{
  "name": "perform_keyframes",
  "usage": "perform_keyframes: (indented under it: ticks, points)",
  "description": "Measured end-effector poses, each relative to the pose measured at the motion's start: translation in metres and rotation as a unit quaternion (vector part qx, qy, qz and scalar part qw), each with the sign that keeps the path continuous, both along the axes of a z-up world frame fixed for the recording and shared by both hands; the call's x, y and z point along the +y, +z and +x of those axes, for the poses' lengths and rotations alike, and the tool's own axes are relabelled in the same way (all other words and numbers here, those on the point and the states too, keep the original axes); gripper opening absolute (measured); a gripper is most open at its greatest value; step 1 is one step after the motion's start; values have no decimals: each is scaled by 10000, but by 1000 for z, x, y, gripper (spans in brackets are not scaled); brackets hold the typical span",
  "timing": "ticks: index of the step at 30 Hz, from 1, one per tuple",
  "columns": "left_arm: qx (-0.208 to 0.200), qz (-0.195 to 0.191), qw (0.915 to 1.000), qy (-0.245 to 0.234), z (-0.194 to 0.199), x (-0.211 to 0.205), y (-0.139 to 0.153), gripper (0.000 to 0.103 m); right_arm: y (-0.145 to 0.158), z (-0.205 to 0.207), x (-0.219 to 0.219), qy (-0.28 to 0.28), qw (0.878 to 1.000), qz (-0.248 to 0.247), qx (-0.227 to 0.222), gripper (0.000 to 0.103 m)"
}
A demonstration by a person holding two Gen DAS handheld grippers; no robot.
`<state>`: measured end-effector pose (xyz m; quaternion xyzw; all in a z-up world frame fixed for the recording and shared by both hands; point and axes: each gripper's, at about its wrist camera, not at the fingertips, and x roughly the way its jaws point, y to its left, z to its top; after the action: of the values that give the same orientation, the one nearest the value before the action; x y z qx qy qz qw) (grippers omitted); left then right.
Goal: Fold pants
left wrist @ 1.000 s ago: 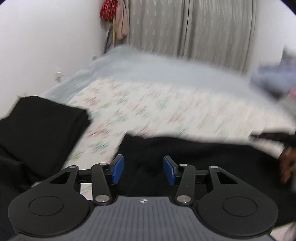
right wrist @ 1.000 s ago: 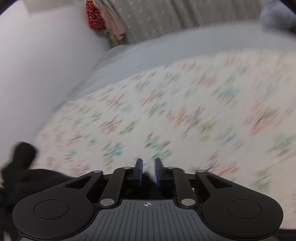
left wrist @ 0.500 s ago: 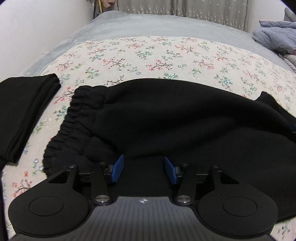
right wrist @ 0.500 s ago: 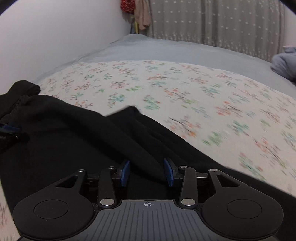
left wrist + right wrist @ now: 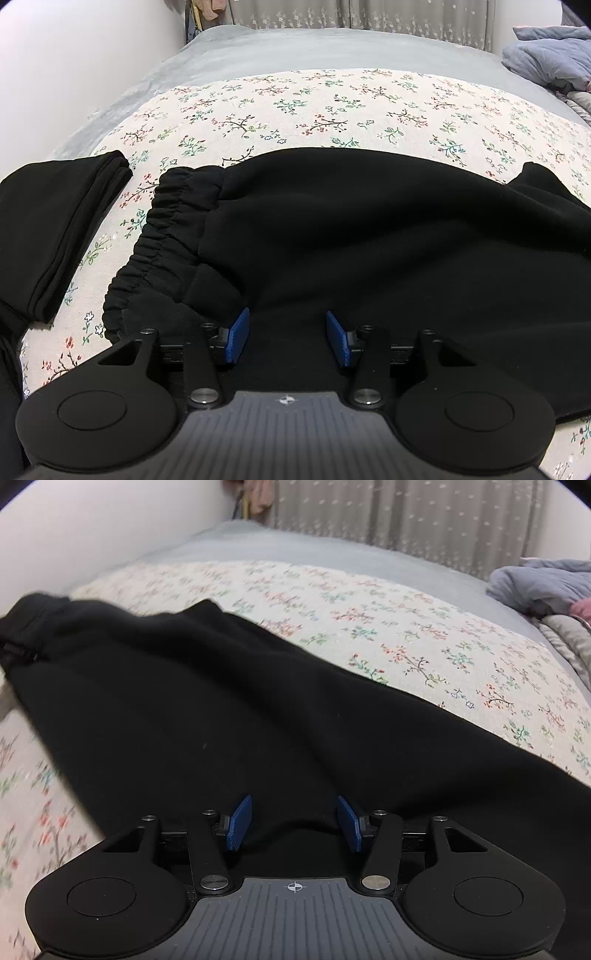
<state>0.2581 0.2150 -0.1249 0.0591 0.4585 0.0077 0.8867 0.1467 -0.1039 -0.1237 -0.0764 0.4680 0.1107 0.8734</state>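
Note:
Black pants (image 5: 351, 229) lie spread across the floral bedspread, with the gathered elastic waistband (image 5: 162, 236) at the left. My left gripper (image 5: 287, 338) is open, low over the fabric just right of the waistband, with nothing between its blue pads. In the right wrist view the same pants (image 5: 221, 716) stretch from the waistband (image 5: 22, 627) at far left toward the camera. My right gripper (image 5: 293, 821) is open over the leg part of the fabric, holding nothing.
A folded black garment (image 5: 48, 229) lies at the left of the pants. The floral bedspread (image 5: 332, 103) lies on a grey sheet (image 5: 295, 48). A crumpled blue-grey blanket (image 5: 550, 51) sits at the far right. A white wall runs along the left, curtains at the back.
Both grippers have come down low over the pants, which now lie spread on the bed. My right gripper has opened from nearly shut. The left stayed open.

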Motion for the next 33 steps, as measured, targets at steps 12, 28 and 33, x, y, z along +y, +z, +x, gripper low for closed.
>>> perform_keyframes:
  ticks: [12, 28, 33]
  points:
    - [-962, -2118, 9678, -966, 5, -41, 79, 75, 28, 27, -61, -699, 9952, 527, -444, 72]
    - [186, -573, 9745, -2161, 129, -196, 3, 29, 3, 5, -20, 404, 9985, 343, 114, 58]
    - [-45, -777, 9784, -1917, 137, -194, 15, 24, 8, -5, -9, 542, 9979, 331, 125, 15]
